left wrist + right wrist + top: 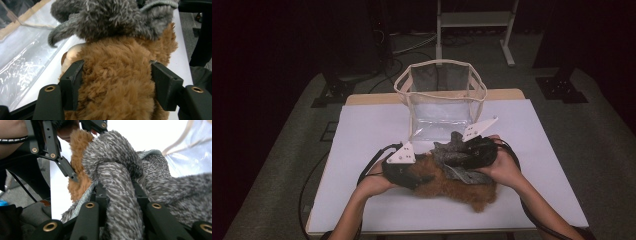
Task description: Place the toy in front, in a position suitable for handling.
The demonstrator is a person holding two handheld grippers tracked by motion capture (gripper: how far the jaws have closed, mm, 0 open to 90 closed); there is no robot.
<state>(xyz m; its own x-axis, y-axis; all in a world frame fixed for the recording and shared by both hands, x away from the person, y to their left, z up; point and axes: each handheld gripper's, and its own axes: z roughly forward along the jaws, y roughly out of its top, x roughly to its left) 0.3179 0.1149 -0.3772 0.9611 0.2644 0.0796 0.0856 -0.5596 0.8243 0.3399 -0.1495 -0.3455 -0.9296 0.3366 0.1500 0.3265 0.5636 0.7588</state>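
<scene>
1. Table (362, 210), white-topped, filled the middle of the high view. Bare surface lay at lower left and along the right side, so there was room to slide or turn the work either way; the near edge ran close below the toy.
2. Clear bag (439, 97) stood upright at upper centre, mouth open, just behind the work. Judgement: any lift toward the top of the frame should keep low, or the soft rim may tip.
3. Brown plush toy (452, 187) lay at lower centre. Left gripper (404, 170) was clenched across its body, fur bulging between both jaws in the left gripper view (117, 82).
4. Grey knit garment (457, 155) draped over the toy's top. Right gripper (474, 150) was pinched tight on a fold of it (120, 205).
5. Judgement: hold the toy firm, pull the knit evenly along the body, not upward, to avoid snagging.
</scene>
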